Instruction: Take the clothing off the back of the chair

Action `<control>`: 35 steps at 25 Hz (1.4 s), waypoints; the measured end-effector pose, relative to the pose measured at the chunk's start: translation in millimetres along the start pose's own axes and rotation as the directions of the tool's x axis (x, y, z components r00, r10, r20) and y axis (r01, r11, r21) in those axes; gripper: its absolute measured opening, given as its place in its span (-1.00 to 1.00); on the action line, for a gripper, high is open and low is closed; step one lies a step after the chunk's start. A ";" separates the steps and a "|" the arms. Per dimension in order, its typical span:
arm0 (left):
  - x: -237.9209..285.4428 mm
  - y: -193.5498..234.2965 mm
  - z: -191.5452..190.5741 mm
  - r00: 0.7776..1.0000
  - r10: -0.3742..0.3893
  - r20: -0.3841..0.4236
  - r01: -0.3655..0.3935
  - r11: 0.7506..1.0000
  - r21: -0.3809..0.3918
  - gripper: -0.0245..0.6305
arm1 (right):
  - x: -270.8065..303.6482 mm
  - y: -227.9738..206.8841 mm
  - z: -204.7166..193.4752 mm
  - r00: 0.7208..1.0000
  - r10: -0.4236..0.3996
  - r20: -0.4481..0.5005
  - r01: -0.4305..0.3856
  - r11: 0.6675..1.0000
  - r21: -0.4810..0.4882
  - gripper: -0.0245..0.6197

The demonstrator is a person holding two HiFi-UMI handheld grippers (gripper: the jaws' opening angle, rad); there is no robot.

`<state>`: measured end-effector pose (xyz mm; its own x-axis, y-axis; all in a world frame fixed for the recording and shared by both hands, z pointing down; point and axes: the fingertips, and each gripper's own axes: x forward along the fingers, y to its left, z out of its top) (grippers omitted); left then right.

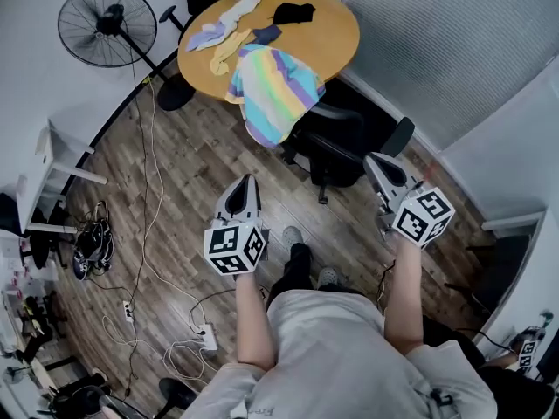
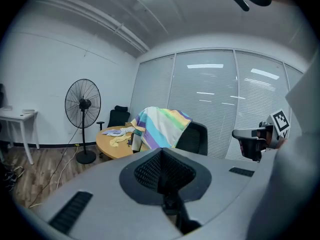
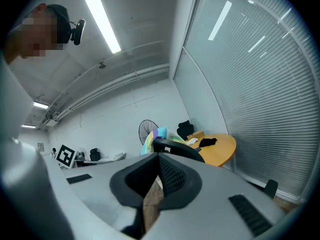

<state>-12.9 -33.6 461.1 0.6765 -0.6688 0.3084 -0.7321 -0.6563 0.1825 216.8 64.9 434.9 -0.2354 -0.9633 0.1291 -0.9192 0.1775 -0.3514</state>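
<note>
Left gripper [image 1: 242,186] and right gripper [image 1: 377,166] are clenched, empty; the striped shirt [image 1: 272,90] at twelve o'clock could snag the chair [image 1: 336,147], rolling it.

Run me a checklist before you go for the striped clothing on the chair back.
1. Striped garment draped over the back of the chair: ok.
2. Left hand-held gripper empty: ok, jaws together with nothing between them.
3. Right hand-held gripper empty: ok, jaws together with nothing between them.
4. Jaws opened for a grasp: not ok, both are shut.
5. Grippers at the garment: not ok, both are short of the chair and touch nothing.
6. Garment free of snags on the chair: cannot tell.
</note>
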 end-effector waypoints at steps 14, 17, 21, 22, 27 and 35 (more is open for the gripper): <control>87.2 71.4 59.8 0.996 -0.070 0.058 0.075 0.994 -0.082 -0.84 | 67.8 -57.5 80.0 0.998 -0.062 -0.014 0.059 0.988 -0.142 -0.85; 92.0 71.7 69.6 0.986 -0.130 0.101 0.140 0.986 -0.095 -0.84 | 86.0 -68.7 90.7 0.999 -0.041 -0.031 0.035 0.981 -0.189 -0.85; 96.9 60.6 78.8 0.976 -0.177 0.126 0.188 0.979 -0.080 -0.84 | 110.2 -84.0 99.3 0.998 -0.002 -0.067 -0.013 0.974 -0.225 -0.85; 99.9 59.7 80.1 0.977 -0.171 0.123 0.180 0.981 -0.067 -0.84 | 117.1 -87.4 101.6 0.997 0.018 -0.070 -0.033 0.974 -0.225 -0.85; 107.9 67.5 88.4 0.984 -0.122 0.129 0.129 0.991 -0.043 -0.84 | 156.6 -93.5 104.5 0.976 0.200 -0.088 -0.213 0.958 -0.190 -0.85; 100.6 5.4 102.9 0.894 -0.424 0.148 0.403 0.903 0.150 0.12 | 205.7 -105.2 94.0 0.846 0.494 -0.202 -0.525 0.838 -0.151 -0.85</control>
<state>59.5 -140.4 397.1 0.9267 -0.3710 0.0603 -0.3759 -0.9145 0.1495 294.7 -170.8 411.3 -0.7166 -0.6864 0.1234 -0.6941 0.6849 -0.2216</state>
